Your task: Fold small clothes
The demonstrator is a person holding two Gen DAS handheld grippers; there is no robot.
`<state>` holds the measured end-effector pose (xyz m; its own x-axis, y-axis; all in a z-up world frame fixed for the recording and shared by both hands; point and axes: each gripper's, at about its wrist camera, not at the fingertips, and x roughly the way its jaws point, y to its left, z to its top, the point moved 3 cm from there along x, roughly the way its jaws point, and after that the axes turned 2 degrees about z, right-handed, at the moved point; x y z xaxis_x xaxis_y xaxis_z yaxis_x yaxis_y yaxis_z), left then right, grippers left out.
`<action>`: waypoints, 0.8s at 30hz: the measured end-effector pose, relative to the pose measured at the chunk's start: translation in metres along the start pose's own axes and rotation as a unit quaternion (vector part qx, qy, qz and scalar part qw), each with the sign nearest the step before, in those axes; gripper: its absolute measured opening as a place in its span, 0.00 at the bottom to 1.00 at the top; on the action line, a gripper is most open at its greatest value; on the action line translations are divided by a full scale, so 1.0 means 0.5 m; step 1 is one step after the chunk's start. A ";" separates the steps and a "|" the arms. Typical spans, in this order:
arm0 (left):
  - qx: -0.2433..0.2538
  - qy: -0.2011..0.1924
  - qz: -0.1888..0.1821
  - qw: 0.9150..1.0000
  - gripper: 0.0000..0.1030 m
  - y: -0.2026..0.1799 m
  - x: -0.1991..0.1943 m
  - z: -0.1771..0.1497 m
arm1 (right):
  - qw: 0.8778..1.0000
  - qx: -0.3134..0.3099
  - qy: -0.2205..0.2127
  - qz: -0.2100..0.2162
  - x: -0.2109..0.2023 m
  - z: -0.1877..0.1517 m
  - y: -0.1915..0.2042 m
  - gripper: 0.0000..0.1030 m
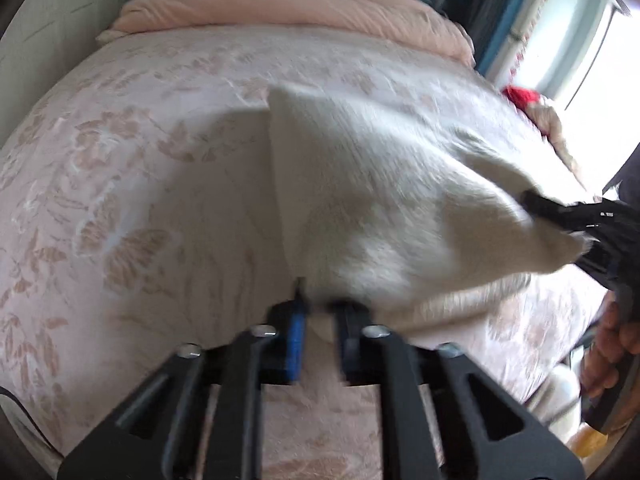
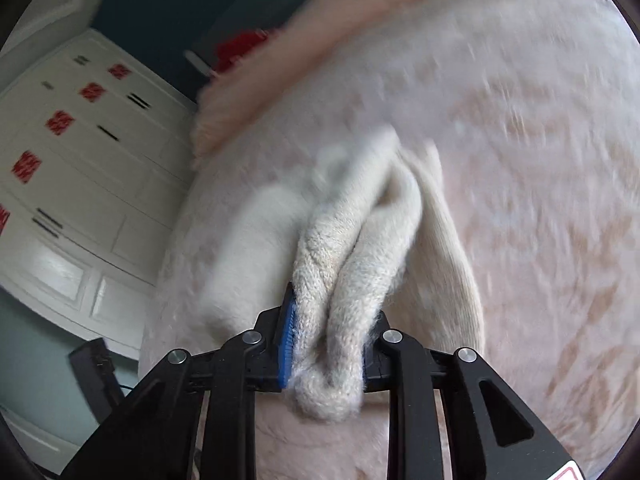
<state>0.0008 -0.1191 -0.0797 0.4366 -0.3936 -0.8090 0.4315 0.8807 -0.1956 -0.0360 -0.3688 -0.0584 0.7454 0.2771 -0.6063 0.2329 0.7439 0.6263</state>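
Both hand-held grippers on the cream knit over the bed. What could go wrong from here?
1. The left hand-held gripper pinches only a thin edge of the cream knit garment; tension might pull it free.
2. The right hand-held gripper clamps a thick bunched wad, so layers may slip unevenly and skew the fold.
3. Both views are motion-blurred; laid down this fast, the garment may land wrinkled on the floral bedspread.
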 end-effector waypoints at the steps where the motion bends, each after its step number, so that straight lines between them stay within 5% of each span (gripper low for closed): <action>1: -0.004 0.003 -0.004 1.000 0.09 0.006 -0.001 0.004 | 1.000 -0.006 -0.013 0.000 -0.017 0.011 0.005 0.20; 3: 0.004 0.025 -0.004 1.000 0.10 0.005 0.018 -0.006 | 1.000 -0.003 -0.008 -0.012 -0.017 0.009 -0.024 0.20; 6: 0.011 0.052 -0.001 0.999 0.13 -0.004 0.042 -0.031 | 0.993 -0.006 0.069 -0.096 0.063 -0.047 -0.105 0.23; 7: 0.004 0.055 -0.006 0.998 0.14 -0.006 0.039 -0.037 | 0.994 0.004 0.069 -0.089 0.067 -0.061 -0.114 0.24; 8: -0.001 0.055 -0.012 0.998 0.16 -0.006 0.033 -0.041 | 0.995 0.013 0.053 -0.081 0.051 -0.062 -0.109 0.26; 10: 0.006 0.051 0.000 0.999 0.37 0.000 0.014 -0.049 | 0.995 0.008 0.026 -0.095 0.016 -0.049 -0.087 0.37; 13: 0.006 0.038 0.025 0.999 0.43 0.032 -0.013 -0.057 | 0.989 -0.049 -0.021 -0.137 -0.050 -0.042 -0.017 0.37; 16: -0.027 0.043 0.039 0.998 0.43 0.078 -0.030 -0.066 | 0.991 -0.107 -0.019 -0.081 -0.071 -0.066 0.081 0.36; 19: -0.055 0.037 0.044 0.997 0.44 0.110 -0.052 -0.073 | 0.988 -0.146 0.049 -0.012 -0.019 -0.150 0.167 0.19; 22: -0.064 0.029 0.047 0.996 0.50 0.125 -0.075 -0.073 | 0.980 -0.162 0.113 -0.002 0.079 -0.237 0.193 0.04; 24: -0.061 0.023 0.045 0.997 0.51 0.128 -0.091 -0.071 | 0.980 -0.159 0.119 -0.012 0.121 -0.251 0.197 0.02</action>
<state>-0.0197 -0.0356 -0.0753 0.4321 -0.3019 -0.8498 0.2920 0.9384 -0.1849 -0.0465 -0.2026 -0.0948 0.5665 0.3632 -0.7397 0.0141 0.8932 0.4494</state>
